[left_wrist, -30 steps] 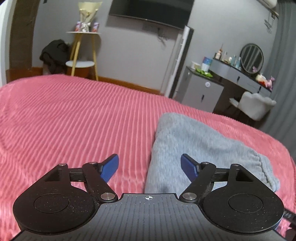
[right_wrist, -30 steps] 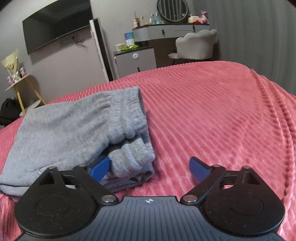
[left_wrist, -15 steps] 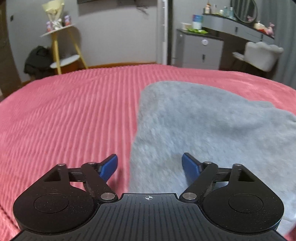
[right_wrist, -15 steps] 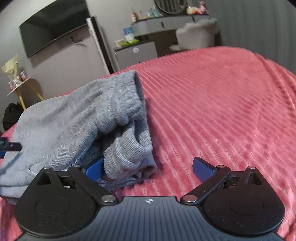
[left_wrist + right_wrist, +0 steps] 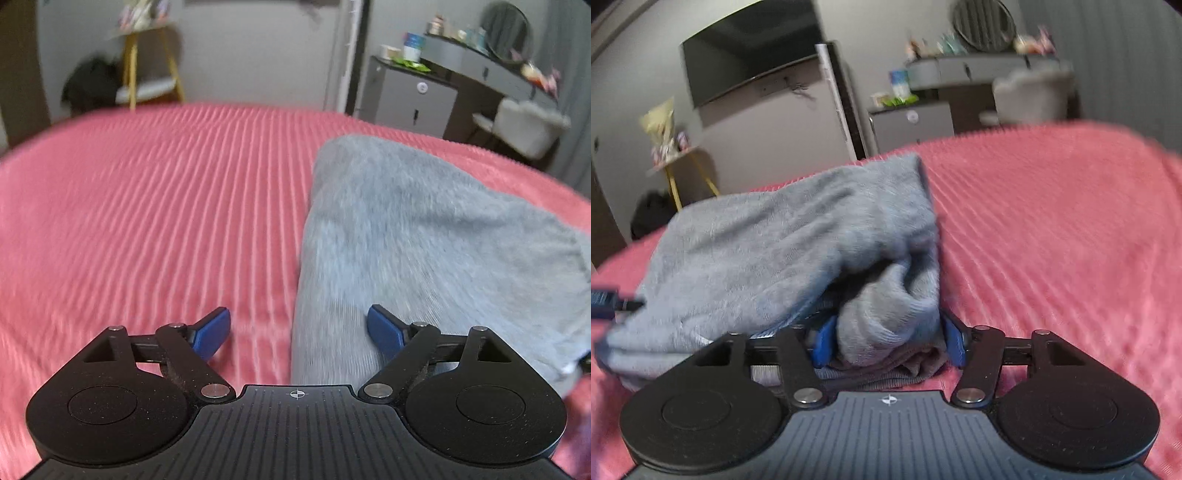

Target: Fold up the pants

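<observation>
Right gripper (image 5: 888, 341), pinching the pants (image 5: 798, 236) bundle's thick corner at lower centre, might let layers slip apart.

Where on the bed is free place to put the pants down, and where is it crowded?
Bare pink blanket lies left of the gray pants, by the open left gripper. More bare blanket lies right of the pants, in the right wrist view. It is crowded where the right gripper pinches the bunched end.
</observation>
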{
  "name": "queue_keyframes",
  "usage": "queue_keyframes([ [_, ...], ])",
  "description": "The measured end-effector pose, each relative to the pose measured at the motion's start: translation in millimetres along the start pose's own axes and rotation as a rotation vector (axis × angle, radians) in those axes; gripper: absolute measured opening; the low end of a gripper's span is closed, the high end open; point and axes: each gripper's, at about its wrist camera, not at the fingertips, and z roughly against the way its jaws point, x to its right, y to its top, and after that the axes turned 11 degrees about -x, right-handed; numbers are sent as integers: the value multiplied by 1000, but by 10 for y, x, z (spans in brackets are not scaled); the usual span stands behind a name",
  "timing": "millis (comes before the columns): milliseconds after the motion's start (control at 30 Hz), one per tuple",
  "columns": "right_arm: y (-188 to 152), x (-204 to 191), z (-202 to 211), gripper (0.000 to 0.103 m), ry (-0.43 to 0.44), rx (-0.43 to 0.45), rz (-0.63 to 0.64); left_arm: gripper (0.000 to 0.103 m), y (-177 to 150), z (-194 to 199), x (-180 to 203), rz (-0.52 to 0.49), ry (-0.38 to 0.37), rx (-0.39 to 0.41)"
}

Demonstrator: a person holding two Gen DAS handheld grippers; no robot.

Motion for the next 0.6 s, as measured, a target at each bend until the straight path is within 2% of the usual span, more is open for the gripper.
queue_keyframes([
  [67, 17, 108, 3, 77, 56, -10, -66, 87, -107, 73, -136, 74, -68, -15],
  [133, 25, 114, -23, 79, 89, -20, -79, 87, -222, 126, -230, 123, -110, -1],
  [267, 26, 98, -77, 80, 145, -46, -87, 87, -419, 143, -294, 175, -171, 19],
  [367, 34, 93, -89, 69, 164, -51, -93, 88, -488, 113, -340, 195, -185, 27],
  [433, 53, 77, -90, 49, 152, -47, -82, 89, -477, 76, -369, 214, -197, 27],
  [500, 91, 68, -69, 45, 136, -32, -61, 89, -490, 72, -396, 228, -220, 27],
  [600, 131, -101, -18, 43, 35, 62, 56, 90, -492, 73, -364, 199, -211, 42],
])
